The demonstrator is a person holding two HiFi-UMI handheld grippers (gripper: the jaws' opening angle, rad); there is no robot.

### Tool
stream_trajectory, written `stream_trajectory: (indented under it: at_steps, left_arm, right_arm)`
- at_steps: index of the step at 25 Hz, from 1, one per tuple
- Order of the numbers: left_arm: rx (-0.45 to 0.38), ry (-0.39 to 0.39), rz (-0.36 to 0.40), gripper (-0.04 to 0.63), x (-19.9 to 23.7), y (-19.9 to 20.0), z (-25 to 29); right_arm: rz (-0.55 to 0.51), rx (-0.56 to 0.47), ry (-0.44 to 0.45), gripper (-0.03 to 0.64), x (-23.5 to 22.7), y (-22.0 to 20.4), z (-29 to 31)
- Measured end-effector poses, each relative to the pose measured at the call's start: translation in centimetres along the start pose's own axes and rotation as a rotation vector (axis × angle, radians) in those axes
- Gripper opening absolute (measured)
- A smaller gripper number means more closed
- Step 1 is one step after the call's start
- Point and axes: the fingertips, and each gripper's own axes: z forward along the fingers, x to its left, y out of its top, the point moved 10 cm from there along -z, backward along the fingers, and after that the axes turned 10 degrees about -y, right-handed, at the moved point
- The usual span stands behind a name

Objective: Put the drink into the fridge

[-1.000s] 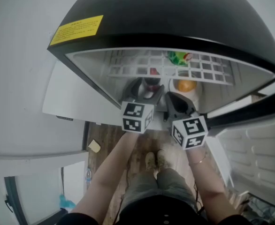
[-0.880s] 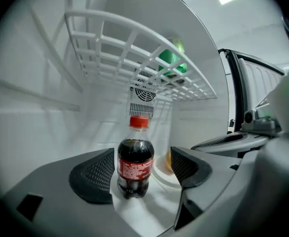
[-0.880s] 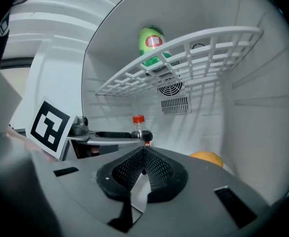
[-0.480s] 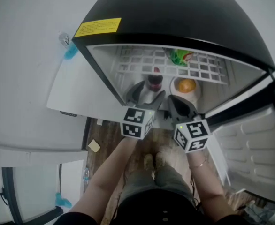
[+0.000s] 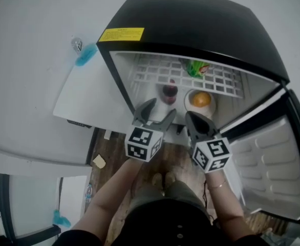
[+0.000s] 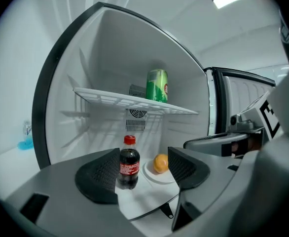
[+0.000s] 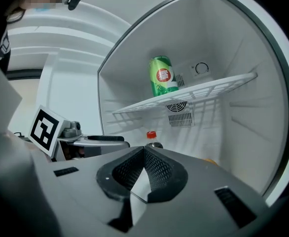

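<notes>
The drink, a small cola bottle with a red cap (image 5: 169, 91) (image 6: 128, 163), stands upright on the floor of the open fridge (image 5: 191, 19). My left gripper (image 5: 162, 108) (image 6: 142, 153) hangs open in front of the fridge. Its jaws have just been closing a little, with nothing between them, and the bottle stands farther in, apart from them. My right gripper (image 5: 191, 117) (image 7: 143, 154) is shut and empty beside it. In the right gripper view only the bottle's cap (image 7: 151, 135) shows over the jaws.
A green can (image 5: 196, 67) (image 7: 163, 76) stands on the white wire shelf (image 6: 134, 101). An orange (image 6: 160, 163) lies on a white plate (image 6: 152, 176) right of the bottle. The fridge door (image 5: 273, 173) hangs open at the right. A white counter (image 5: 83, 101) adjoins the fridge's left.
Both grippers have drawn back out of the fridge mouth and risen. The left jaws, earlier around the bottle, now stand clear of it. The bottle has stayed in place.
</notes>
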Motion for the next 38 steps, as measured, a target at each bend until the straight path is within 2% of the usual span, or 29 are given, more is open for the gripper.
stream_trajectory:
  at_steps: [3, 9, 16, 19, 23, 30, 38]
  left_arm:
    - [0.003, -0.002, 0.011, 0.299, -0.5, 0.1, -0.4]
    - [0.007, -0.001, 0.033, 0.213, -1.7, 0.2, -1.7]
    - [0.015, -0.026, 0.060, 0.103, -3.2, -0.4, -3.0]
    - [0.003, -0.036, 0.078, 0.064, -3.8, -0.4, -3.3]
    - [-0.017, -0.022, 0.066, 0.021, -4.4, -0.8, -3.8]
    - [-0.010, -0.035, 0.058, 0.006, -5.3, -1.2, -4.4]
    - [-0.030, -0.036, 0.010, 0.006, -5.4, -1.4, -5.0]
  right_arm:
    - [-0.027, -0.002, 0.018, 0.009, 0.3, 0.3, -0.4]
    - [-0.029, 0.014, 0.041, 0.009, 0.3, -0.2, -1.4]
    - [0.021, -0.007, 0.040, 0.009, 0.7, -0.3, -2.2]
    - [0.022, -0.011, 0.040, 0.009, 0.9, -0.4, -2.3]
    - [0.006, -0.016, 0.044, 0.009, 1.3, -0.5, -2.6]
    - [0.008, -0.027, 0.030, 0.009, 1.5, -0.6, -3.1]
    - [-0.049, -0.043, 0.053, 0.008, 2.3, 0.2, -3.6]
